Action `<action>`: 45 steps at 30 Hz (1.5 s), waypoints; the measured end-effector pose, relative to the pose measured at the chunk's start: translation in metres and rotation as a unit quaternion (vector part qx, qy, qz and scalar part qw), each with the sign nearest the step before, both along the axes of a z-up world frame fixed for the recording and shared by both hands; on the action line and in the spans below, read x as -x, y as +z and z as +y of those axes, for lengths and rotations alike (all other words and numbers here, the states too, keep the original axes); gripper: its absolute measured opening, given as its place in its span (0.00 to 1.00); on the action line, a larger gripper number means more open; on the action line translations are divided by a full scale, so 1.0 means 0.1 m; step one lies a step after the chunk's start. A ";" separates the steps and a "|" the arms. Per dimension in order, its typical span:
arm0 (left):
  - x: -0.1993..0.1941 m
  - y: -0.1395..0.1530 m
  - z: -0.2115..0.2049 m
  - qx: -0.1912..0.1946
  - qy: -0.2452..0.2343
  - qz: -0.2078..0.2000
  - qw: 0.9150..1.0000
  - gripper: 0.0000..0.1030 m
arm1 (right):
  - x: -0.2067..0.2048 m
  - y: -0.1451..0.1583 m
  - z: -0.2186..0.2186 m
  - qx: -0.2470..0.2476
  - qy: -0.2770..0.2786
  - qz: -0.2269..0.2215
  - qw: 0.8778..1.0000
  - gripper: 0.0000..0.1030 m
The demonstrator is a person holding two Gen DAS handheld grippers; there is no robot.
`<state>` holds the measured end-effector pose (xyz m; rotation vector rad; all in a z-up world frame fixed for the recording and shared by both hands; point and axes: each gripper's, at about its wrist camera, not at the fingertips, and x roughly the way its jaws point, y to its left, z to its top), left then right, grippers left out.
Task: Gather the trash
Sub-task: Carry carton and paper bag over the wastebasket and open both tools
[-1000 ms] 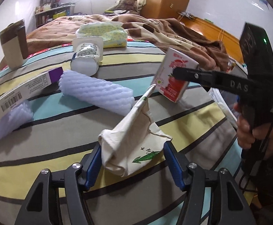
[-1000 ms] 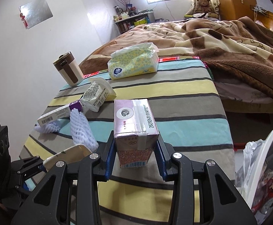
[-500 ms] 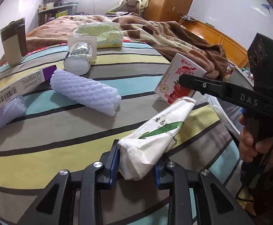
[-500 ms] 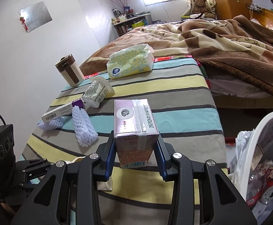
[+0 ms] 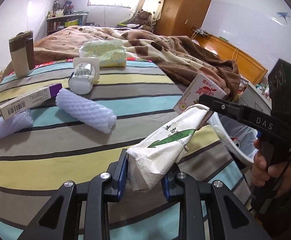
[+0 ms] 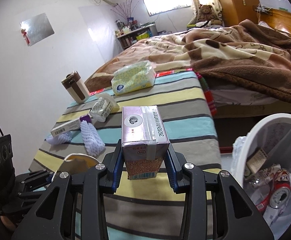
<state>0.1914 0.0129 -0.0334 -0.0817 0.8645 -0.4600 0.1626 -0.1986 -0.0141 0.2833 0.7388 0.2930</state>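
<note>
Right wrist view: right claw (image 6: 144, 165) clamped on pink drink carton (image 6: 143, 138), white bin (image 6: 269, 172) just right; left claw (image 5: 144, 177) pinching crumpled paper wrapper (image 5: 165, 150). Foam sleeves (image 5: 85, 110) ahead left to collect.

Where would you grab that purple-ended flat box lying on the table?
Grip the flat box across its narrow width near the purple end, coming from above. That end sticks out free, while the barcode end rests on a foam sleeve, so the box lies tilted.
</note>
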 end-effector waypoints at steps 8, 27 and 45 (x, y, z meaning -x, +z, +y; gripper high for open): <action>0.13 0.20 -0.20 0.010 -0.006 -0.018 1.000 0.28 | 0.20 0.13 -0.19 0.007 -0.020 -0.019 1.000 0.38; 0.31 0.47 -0.95 0.014 -0.035 -0.054 0.998 0.28 | 0.58 0.24 -0.89 0.023 -0.094 -0.036 0.995 0.38; 0.30 0.47 -1.89 0.010 -0.087 -0.053 0.995 0.28 | 0.78 0.19 -1.51 0.049 -0.168 -0.023 0.984 0.38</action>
